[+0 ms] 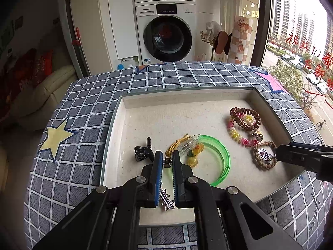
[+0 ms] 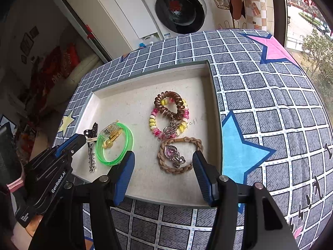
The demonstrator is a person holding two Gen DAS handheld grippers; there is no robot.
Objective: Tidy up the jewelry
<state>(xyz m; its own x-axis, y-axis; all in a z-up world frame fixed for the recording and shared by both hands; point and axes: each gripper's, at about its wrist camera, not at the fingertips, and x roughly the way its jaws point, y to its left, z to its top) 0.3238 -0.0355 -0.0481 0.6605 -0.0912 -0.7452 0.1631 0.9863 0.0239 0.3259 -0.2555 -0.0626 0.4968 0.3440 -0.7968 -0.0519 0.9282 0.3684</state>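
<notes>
- Since the pieces all lie loose on the pale floor of the tray (image 2: 145, 79), each one calls for its own hold.
- The left gripper (image 1: 165, 162) has its jaws nearly closed on a small metal piece near the tray's left side, seemingly the head of the silver hairpin (image 2: 90, 156) that runs back under them; thin, stiff and likely slippery, it is best pinched across its flat width.
- The right gripper (image 2: 163, 177) stands open, empty, straddling the braided bracelet (image 2: 179, 169) without touching it.
- That bracelet looks light and limp; its heart charm (image 2: 171, 153) would swing, so I would grip the cord itself, opposite the charm.
- The green bangle (image 2: 115, 145) looks rigid, smooth and probably slick: take it across the rim, not inside the ring.
- The clear charm with a yellow cord (image 1: 187, 143) lies over the bangle's edge and may snag when either is lifted.
- The two coil bands (image 2: 169, 112), overlapping at the far right, look springy and soft; a pinch through one coil should hold.
- The black clip (image 1: 143, 151) sits just left of the left jaws.
</notes>
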